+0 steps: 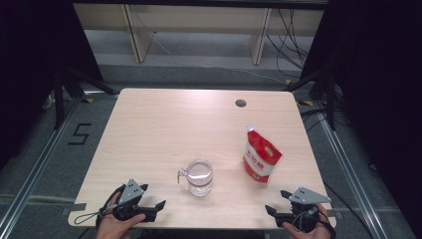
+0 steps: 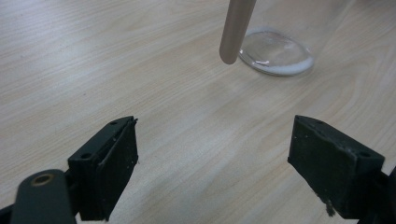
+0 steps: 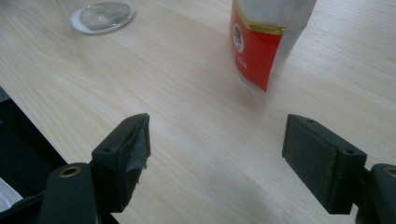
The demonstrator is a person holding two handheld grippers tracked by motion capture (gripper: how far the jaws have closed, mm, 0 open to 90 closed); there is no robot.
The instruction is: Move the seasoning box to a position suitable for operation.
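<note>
Start of the approach: left gripper [image 1: 158,205] and right gripper [image 1: 271,210] resting at the near edge of the pale wooden surface [image 1: 164,124], jaws wide apart, empty. Clear glass mug [image 1: 199,178] near centre, red-and-white stand-up pouch [image 1: 261,155] to its right. Next, probably reaching right for the pouch, left for the mug.

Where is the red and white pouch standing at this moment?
In the high view, the red and white pouch stands upright on the right half of the table, right of the glass jar and beyond the right gripper.
</note>
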